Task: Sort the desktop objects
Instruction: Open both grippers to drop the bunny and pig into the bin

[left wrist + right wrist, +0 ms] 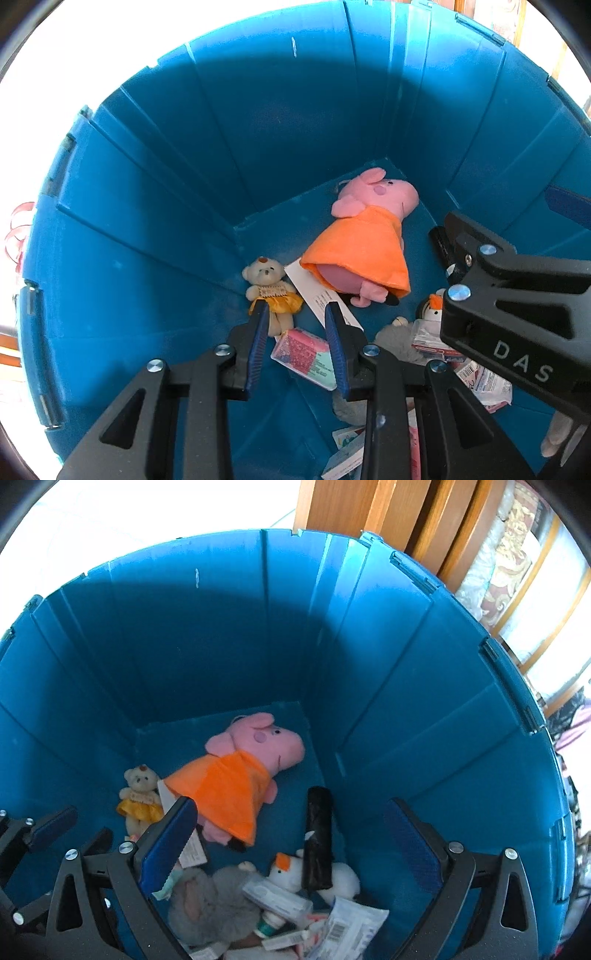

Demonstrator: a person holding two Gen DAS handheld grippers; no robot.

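Observation:
Both grippers hang over a deep blue bin (147,221) (406,701). On its floor lie a pink pig plush in an orange dress (365,243) (240,771), a small bear in a yellow dress (267,288) (140,794) and a black cylinder (317,845). My left gripper (296,308) shows a narrow gap between its blue pads, with nothing in it, above a pink box (303,350). My right gripper (291,805) stands wide open above the black cylinder, holding nothing. It enters the left wrist view from the right (502,221).
A white plush with an orange beak (291,871), a grey plush (207,904), a white card (317,295) and several packets (351,926) crowd the near end of the bin. Wooden furniture (369,506) and patterned fabric (509,554) stand beyond the far rim.

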